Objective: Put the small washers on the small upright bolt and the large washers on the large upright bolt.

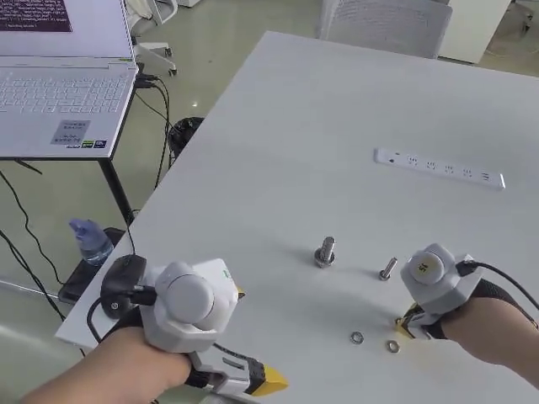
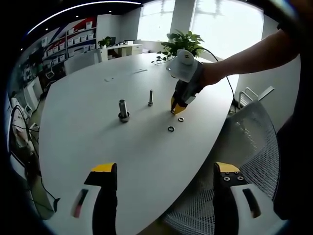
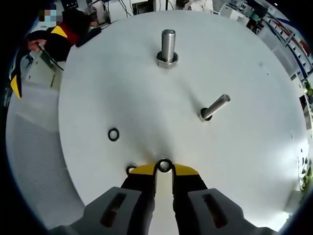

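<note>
The left gripper point(image 2: 164, 171) hangs off the table point(image 1: 295, 126) edge, jaws wide and empty, leaving the large upright bolt point(image 1: 325, 252), small upright bolt point(image 1: 387, 269) and two loose washers point(image 1: 357, 337) unobstructed, while the right gripper point(image 3: 165, 169), jaws nearly closed, pinches a washer point(image 3: 165, 165) on the tabletop, apparently to lift it.

A large white table point(image 1: 278, 126) with a rounded edge takes up most of the room. A white power strip point(image 1: 438, 168) lies on it. To the left, a laptop point(image 1: 59, 84) sits open on a dark-legged stand point(image 1: 115, 189), with a blue-topped spray bottle point(image 1: 91, 240) lower down beside it. The floor point(image 1: 219, 42) is pale and glossy. A grey mesh chair point(image 1: 383, 25) stands at the table's far side. In the left gripper view, bright windows point(image 2: 220, 24) glare behind a green plant point(image 2: 183, 41), and shelves point(image 2: 73, 39) line the left wall.
</note>
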Available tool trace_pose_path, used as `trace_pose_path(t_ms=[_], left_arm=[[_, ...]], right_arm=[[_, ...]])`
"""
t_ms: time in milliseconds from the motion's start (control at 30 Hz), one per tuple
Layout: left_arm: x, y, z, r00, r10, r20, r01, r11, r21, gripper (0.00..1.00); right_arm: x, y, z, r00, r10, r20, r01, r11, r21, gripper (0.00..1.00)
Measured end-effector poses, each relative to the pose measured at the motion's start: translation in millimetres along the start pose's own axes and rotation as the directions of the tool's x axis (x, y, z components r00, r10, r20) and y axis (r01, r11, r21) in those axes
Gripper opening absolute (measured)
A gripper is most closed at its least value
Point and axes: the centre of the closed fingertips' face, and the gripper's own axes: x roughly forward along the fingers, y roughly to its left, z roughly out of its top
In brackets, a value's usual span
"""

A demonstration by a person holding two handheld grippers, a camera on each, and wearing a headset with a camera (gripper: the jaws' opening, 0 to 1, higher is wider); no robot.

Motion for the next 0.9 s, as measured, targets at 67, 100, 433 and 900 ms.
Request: trace_pose_path(t_ms=[67, 100, 433, 900], left_arm=[[-0.2, 0.3, 0.3, 1.0000, 0.002, 0.002, -0.002, 1.000, 0.000, 0.80], [-0.5, 0.7, 0.9, 1.0000, 0.004, 0.004, -0.004, 1.000, 0.000, 0.80], [-1.0, -0.7, 7.9, 0.9997, 0.007, 0.024, -0.007, 1.000, 0.007, 0.79], [-0.6, 1.4, 12.7, 0.9991, 0.006, 0.041, -0.006, 1.000, 0.004, 0.80]], right_arm=[[-0.1, 0.1, -0.1, 1.0000, 0.001, 0.008, -0.001, 1.000, 0.001, 0.12], [0.2, -0.3, -0.1, 0.9999, 0.003, 0.013, -0.003, 1.000, 0.004, 0.12], [-3.2, 2.0, 0.3, 0.9994, 0.014, 0.032, -0.014, 1.000, 0.015, 0.12], [-22.9, -18.3, 3.0, 0.9993, 0.003, 0.038, -0.004, 0.999, 0.046, 0.12]])
